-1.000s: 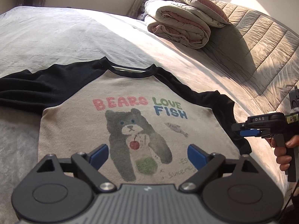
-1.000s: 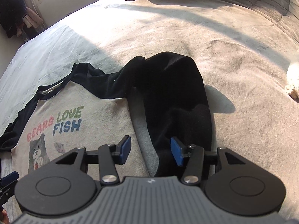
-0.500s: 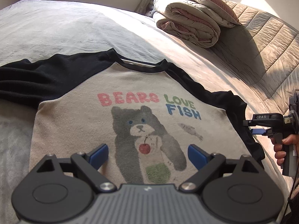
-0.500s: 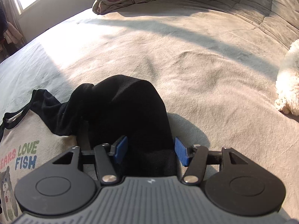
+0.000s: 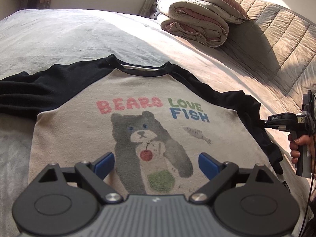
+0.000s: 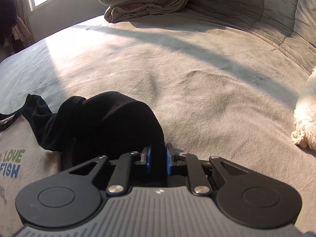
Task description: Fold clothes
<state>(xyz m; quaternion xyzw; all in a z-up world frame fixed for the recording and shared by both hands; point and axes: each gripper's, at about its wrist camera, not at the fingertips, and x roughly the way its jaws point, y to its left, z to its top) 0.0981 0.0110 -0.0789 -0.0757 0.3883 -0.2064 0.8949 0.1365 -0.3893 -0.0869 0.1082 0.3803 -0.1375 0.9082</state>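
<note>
Pinching the raglan shirt's [image 5: 83,134] black sleeve [image 6: 118,126] end, the right tongs [image 6: 157,159] prepare an inward fold; the left tongs [image 5: 156,164] gape empty above the hem.

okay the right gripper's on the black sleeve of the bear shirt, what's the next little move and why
Probably lift the black sleeve a little and carry it inward over the shirt's printed front. The right gripper has its jaws shut on the sleeve's end, the sleeve lies out to the side on the bed, and the left gripper hangs open over the hem, holding nothing.
</note>
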